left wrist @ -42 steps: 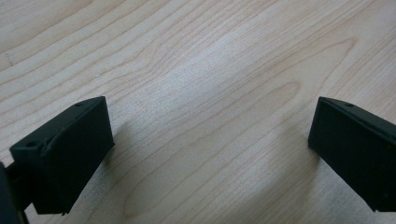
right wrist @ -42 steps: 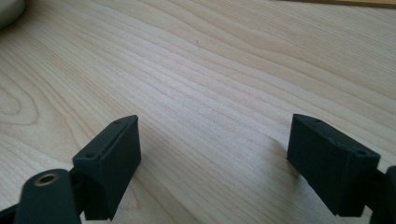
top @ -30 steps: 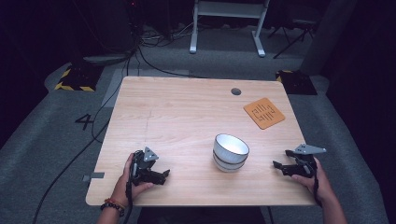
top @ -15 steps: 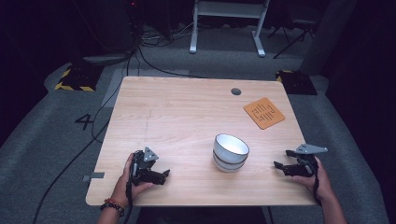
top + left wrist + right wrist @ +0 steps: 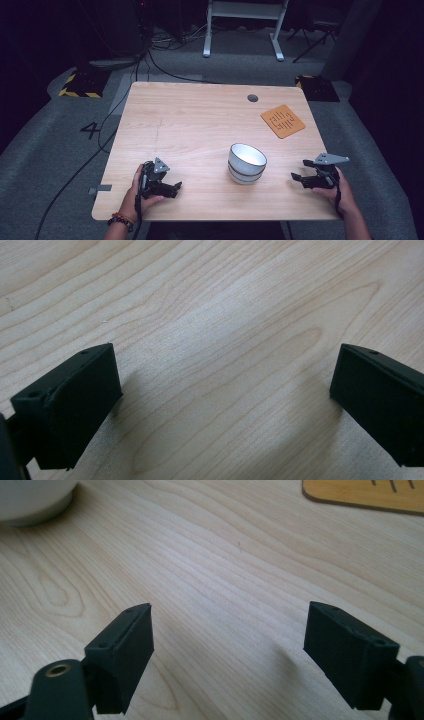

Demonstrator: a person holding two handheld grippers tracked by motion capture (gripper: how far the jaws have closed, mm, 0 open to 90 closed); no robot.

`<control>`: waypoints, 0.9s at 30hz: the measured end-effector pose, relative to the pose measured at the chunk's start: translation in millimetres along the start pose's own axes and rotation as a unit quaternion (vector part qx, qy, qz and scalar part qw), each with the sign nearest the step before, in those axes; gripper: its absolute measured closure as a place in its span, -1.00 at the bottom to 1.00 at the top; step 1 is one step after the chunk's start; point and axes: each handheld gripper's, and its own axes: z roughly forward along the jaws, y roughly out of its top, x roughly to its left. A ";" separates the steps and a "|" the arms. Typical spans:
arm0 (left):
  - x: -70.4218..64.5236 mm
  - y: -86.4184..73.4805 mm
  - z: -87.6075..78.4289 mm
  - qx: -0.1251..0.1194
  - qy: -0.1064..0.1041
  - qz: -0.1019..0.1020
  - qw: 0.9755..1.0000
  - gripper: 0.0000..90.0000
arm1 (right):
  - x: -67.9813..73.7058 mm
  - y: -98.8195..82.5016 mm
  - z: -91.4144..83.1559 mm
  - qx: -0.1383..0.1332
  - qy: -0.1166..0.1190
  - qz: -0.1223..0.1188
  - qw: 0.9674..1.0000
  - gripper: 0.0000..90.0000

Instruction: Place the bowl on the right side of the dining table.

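Both tools sit low at the near edge of the desk (image 5: 200, 120), each with its jaws spread wide and nothing between them. The left tool (image 5: 172, 189) rests in the person's hand near the front left corner, well apart from the white bowls (image 5: 247, 163) that stand upright in the middle right of the desk. From here it looks like two bowls nested one in the other, though the seam is small and I would not swear to it. The right tool (image 5: 299, 176) is nearer, its jaws pointed toward the stack, and in the right gripper view the base of the bowls (image 5: 30, 502) shows at the upper left with the orange mat (image 5: 365, 495) at the far right.

To my eye the reach has not begun. The right tool seems the natural one to go in. It would do well to come level with the rim, take one wall of the top bowl between the jaws rather than straddling the whole stack, and close gently, since glazed ware slips. The left tool could steady the lower bowl so it does not lift along.
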 end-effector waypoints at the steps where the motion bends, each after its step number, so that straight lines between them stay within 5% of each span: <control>1: 0.0 0.0 0.0 0.000 0.000 0.000 1.000 -1.00 | 0.2 0.7 -0.3 -0.003 -0.001 0.002 1.000 -0.55; 19: -0.1 0.0 0.0 0.000 0.001 0.000 1.000 -1.00 | 5.6 19.1 -10.6 -0.030 0.003 -0.003 1.000 -0.53; 27: -0.1 0.0 0.0 0.000 0.001 0.000 1.000 -1.00 | 14.9 33.0 -13.6 -0.038 0.009 -0.028 0.999 -0.53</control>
